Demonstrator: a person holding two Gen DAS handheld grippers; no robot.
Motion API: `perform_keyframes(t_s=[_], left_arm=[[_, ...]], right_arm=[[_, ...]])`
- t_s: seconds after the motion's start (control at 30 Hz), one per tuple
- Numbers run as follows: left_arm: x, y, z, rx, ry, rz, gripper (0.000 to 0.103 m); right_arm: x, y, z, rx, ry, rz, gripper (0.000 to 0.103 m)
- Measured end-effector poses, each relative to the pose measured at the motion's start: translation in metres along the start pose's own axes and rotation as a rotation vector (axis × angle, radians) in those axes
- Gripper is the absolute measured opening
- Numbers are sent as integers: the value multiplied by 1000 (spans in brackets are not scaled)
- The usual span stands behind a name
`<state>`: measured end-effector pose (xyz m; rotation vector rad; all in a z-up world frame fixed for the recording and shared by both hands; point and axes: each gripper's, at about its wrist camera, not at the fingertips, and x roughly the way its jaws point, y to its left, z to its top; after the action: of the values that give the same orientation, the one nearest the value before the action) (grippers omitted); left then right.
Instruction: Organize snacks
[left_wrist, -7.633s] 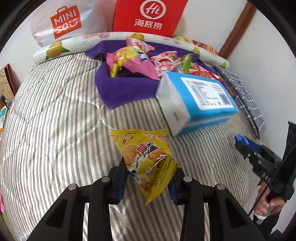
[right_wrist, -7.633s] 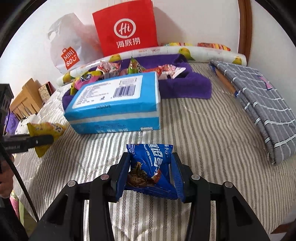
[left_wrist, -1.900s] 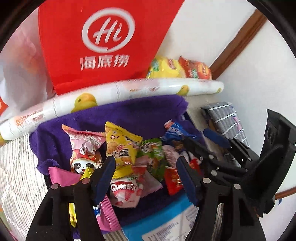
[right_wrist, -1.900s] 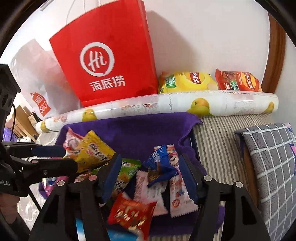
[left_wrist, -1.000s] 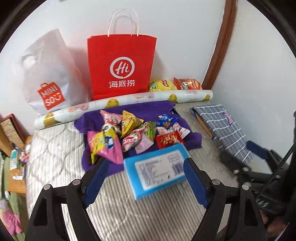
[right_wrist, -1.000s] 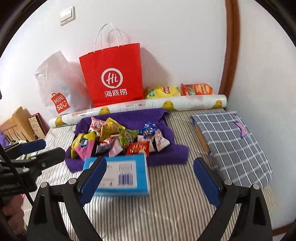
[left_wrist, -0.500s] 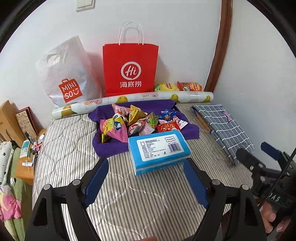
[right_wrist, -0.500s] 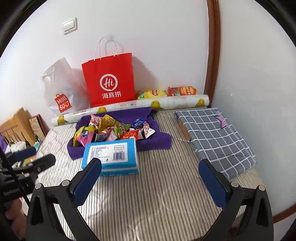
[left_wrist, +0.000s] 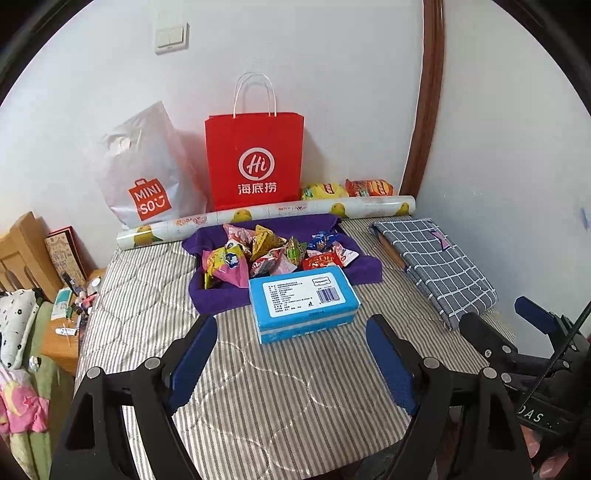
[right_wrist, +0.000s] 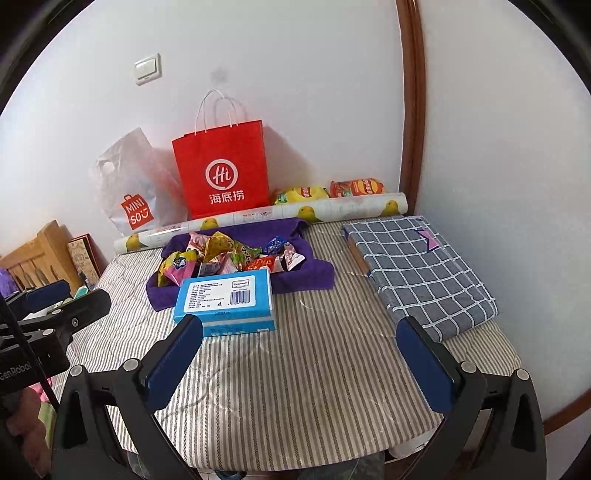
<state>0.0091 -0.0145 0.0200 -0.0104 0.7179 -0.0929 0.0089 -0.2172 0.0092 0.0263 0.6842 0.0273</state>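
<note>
Several colourful snack packets (left_wrist: 273, 251) lie heaped on a purple towel (left_wrist: 218, 295) at the back of the striped bed; they also show in the right wrist view (right_wrist: 221, 254). A blue tissue pack (left_wrist: 303, 299) lies just in front of the towel, also in the right wrist view (right_wrist: 227, 299). My left gripper (left_wrist: 291, 354) is open and empty, held back above the bed's near end. My right gripper (right_wrist: 301, 358) is open wide and empty, also held back; it shows at the right of the left wrist view (left_wrist: 517, 332).
A red paper bag (left_wrist: 255, 162), a white Miniso bag (left_wrist: 147, 177) and a rolled printed sheet (left_wrist: 277, 214) stand along the back wall, with two chip bags (left_wrist: 347, 189) behind the roll. A folded grey checked cloth (right_wrist: 417, 273) lies at right. A wooden bedside stand (left_wrist: 62, 325) is at left.
Both grippers have let go of their packets onto the towel heap, opened wide, and pulled back and up from the snacks, so the whole bed is in view.
</note>
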Motion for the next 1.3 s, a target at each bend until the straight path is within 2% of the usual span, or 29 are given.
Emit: perform_keyframes(t_s=[0.43, 1.3], left_arm=[[-10, 5, -1, -16, -15, 2, 82], [-8, -2, -4, -3, -5, -7, 82]], right_arm=[[-12, 14, -2, -34, -21, 11, 103], [-15, 9, -4, -1, -22, 11, 103]])
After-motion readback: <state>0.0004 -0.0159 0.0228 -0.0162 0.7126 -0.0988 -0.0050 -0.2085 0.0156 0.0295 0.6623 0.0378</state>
